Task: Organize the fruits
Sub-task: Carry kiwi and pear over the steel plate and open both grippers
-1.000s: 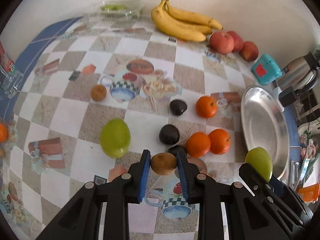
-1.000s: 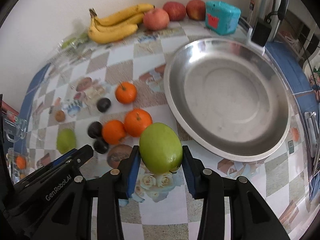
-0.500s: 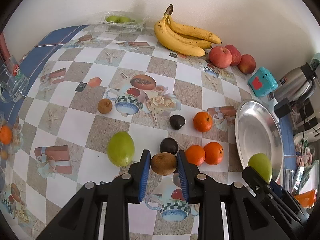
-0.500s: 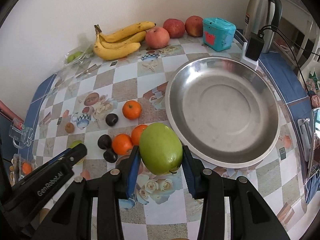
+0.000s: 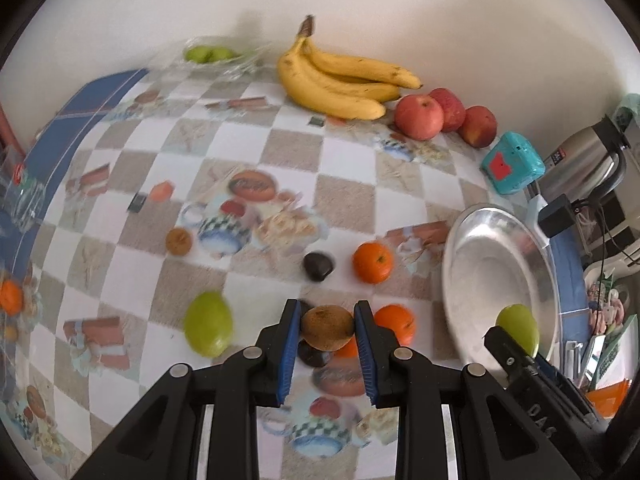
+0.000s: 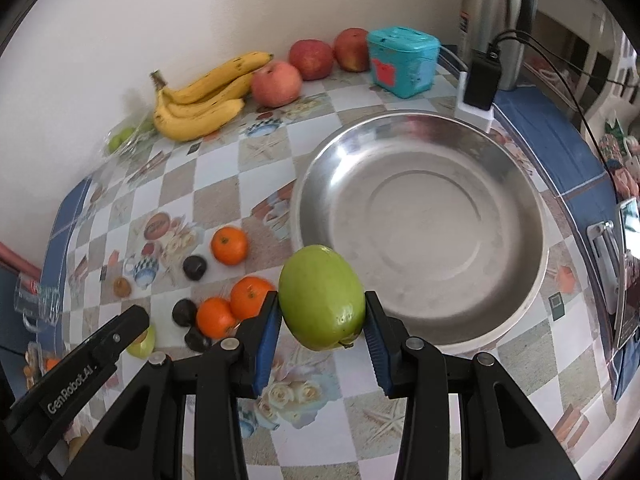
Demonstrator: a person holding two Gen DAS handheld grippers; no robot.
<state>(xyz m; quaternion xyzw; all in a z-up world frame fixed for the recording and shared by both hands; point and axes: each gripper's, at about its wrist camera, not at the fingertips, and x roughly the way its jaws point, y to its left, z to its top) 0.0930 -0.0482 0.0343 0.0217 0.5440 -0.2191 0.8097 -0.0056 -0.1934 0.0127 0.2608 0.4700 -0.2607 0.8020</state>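
Two fruits were in my grip at once. My left gripper (image 5: 327,330) had its jaws closed tight on a small brown round kiwi (image 5: 327,327), held above the checkered table (image 5: 248,128), to the left of the round steel dish (image 6: 420,224). My right gripper (image 6: 322,320) had its jaws clamped on a large green mango-shaped fruit (image 6: 322,296), lifted at the dish's near-left rim. Another green fruit (image 5: 208,323), three oranges (image 6: 229,245) and dark plums (image 6: 195,267) lay further left of the dish.
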